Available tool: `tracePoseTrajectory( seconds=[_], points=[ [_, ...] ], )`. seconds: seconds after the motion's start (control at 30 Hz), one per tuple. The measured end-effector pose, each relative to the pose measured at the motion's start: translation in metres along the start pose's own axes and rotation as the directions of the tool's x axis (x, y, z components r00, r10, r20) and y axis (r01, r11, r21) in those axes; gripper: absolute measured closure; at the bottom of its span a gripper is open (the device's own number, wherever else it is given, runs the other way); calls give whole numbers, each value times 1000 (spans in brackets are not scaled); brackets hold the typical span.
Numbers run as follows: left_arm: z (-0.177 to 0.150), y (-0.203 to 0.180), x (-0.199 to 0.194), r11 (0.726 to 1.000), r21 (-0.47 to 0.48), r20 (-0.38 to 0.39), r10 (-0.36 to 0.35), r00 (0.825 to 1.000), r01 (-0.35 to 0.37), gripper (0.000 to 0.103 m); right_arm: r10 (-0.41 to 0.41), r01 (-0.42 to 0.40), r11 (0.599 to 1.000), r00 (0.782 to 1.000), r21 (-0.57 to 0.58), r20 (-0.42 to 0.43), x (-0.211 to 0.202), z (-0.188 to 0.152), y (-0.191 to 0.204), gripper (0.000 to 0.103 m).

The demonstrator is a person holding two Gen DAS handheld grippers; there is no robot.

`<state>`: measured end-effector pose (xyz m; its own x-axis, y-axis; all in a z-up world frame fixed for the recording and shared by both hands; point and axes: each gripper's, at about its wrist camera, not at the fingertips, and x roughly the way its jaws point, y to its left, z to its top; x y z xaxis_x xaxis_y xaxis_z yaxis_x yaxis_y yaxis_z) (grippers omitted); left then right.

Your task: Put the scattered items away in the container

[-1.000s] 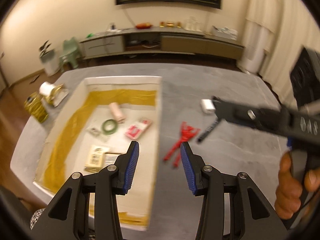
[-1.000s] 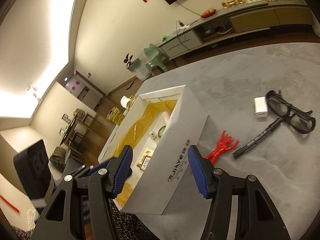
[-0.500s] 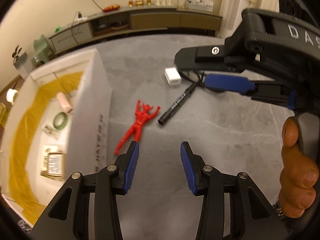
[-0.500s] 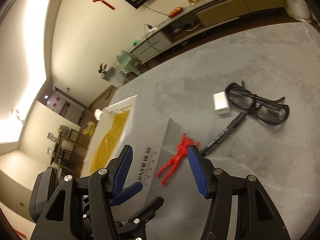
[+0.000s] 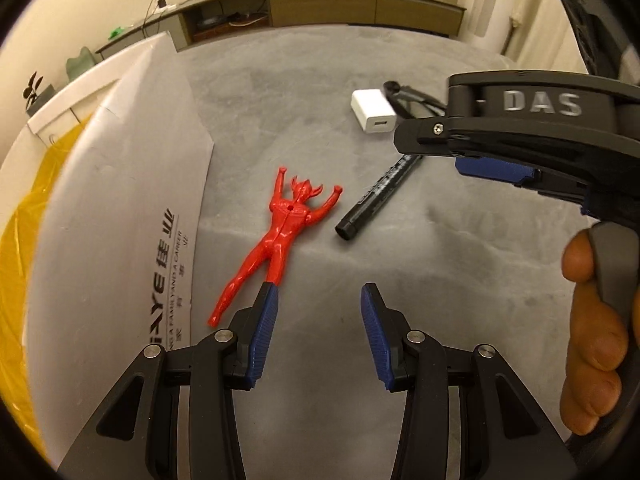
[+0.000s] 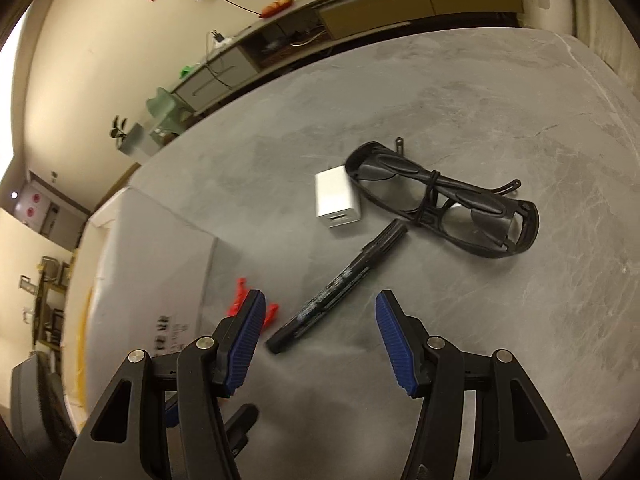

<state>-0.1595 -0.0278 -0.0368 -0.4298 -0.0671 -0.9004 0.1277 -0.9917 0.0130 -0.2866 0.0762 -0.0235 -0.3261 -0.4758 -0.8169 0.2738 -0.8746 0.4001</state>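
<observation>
A red toy figure (image 5: 282, 232) lies on the grey table beside the white box (image 5: 120, 216) with yellow lining. A black marker (image 5: 378, 196) and a white charger cube (image 5: 374, 111) lie further right. My left gripper (image 5: 316, 312) is open and empty, just short of the figure's legs. My right gripper (image 6: 320, 320) is open and empty, low over the marker (image 6: 340, 286). The charger (image 6: 336, 200) and black glasses (image 6: 444, 200) lie beyond it. The figure (image 6: 240, 304) is partly hidden behind the right gripper's left finger.
The right gripper's body (image 5: 528, 136) and the hand holding it fill the right of the left wrist view, above the marker. A long sideboard (image 6: 360, 8) stands against the far wall. The table's far edge (image 6: 520, 30) curves behind the glasses.
Both grippers swung right, away from the box, and dropped closer to the table. The figure and marker now sit larger and nearer. Both grippers stayed open.
</observation>
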Motion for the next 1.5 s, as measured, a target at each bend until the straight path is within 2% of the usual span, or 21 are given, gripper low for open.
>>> tracePoseTrajectory(
  seconds=[0.13, 0.27, 0.33, 0.4, 0.47, 0.53, 0.63, 0.73, 0.87, 0.93, 0.97, 1.03, 1.13, 1.23, 1.33, 1.4, 1.47, 1.5],
  points=[
    [0, 3, 12, 1000, -11, -15, 0, 1000, 0, 57, -79, 79, 996, 997, -34, -5, 22, 5, 4, 44],
    [-4, 10, 19, 997, -48, -34, -62, 997, 60, 57, -137, 138, 985, 990, -108, 13, 34, 4, 11, 44],
    [-7, 10, 19, 992, -54, -50, -116, 992, 113, 57, -165, 166, 973, 986, -163, 17, 35, 2, 16, 45],
    [-10, 10, 16, 979, -68, -64, -195, 979, 191, 57, -201, 199, 953, 980, -230, 16, 34, 0, 20, 53],
    [-14, 13, 7, 969, -84, -51, -238, 970, 233, 57, -263, 255, 921, 965, -295, 14, 32, -2, 19, 71],
    [-18, 17, -5, 972, -76, -9, -222, 975, 221, 57, -322, 307, 889, 947, -341, 13, 28, -4, 14, 72],
    [-18, 21, -20, 986, -40, 59, -162, 985, 165, 57, -337, 320, 894, 941, -313, -1, 17, 1, -1, 71],
    [-13, 21, -15, 992, -34, 75, -121, 990, 124, 57, -233, 225, 949, 972, -220, -13, 6, 7, -13, 71],
    [-1, 19, 5, 998, -32, 72, -47, 996, 50, 57, -223, 212, 952, 974, -220, -29, 9, 5, -13, 66],
    [5, 19, 18, 995, -44, 19, -84, 996, 85, 57, -186, 173, 966, 981, -194, -53, 8, 4, -18, 65],
    [2, 18, 24, 990, -58, -17, -129, 992, 128, 57, -169, 156, 971, 984, -179, -58, 5, 4, -20, 64],
    [-1, 15, 18, 978, -54, -8, -201, 980, 200, 57, -135, 123, 980, 989, -156, -64, -4, 7, -26, 64],
    [-2, 19, 1, 982, -54, 49, -179, 983, 181, 57, -100, 95, 985, 995, -142, -26, -28, 9, -25, 60],
    [6, 24, -7, 993, -43, 96, -104, 990, 108, 57, -46, 44, 990, 999, -133, -12, -40, 10, -22, 59],
    [17, 24, 3, 999, -32, 113, -33, 993, 36, 57, 26, -27, 993, 1000, -115, -13, -48, 9, -15, 59],
    [20, 23, 19, 999, -32, 96, 0, 995, 3, 57, 64, -65, 992, 998, -107, -16, -52, 7, -11, 59],
    [18, 22, 30, 998, -58, 79, -22, 997, 27, 55, 79, -81, 991, 997, -106, -20, -54, 5, -9, 59],
    [15, 19, 29, 995, -61, 77, -73, 994, 77, 55, 82, -84, 991, 996, -105, -26, -51, 3, -8, 59]
  ],
)
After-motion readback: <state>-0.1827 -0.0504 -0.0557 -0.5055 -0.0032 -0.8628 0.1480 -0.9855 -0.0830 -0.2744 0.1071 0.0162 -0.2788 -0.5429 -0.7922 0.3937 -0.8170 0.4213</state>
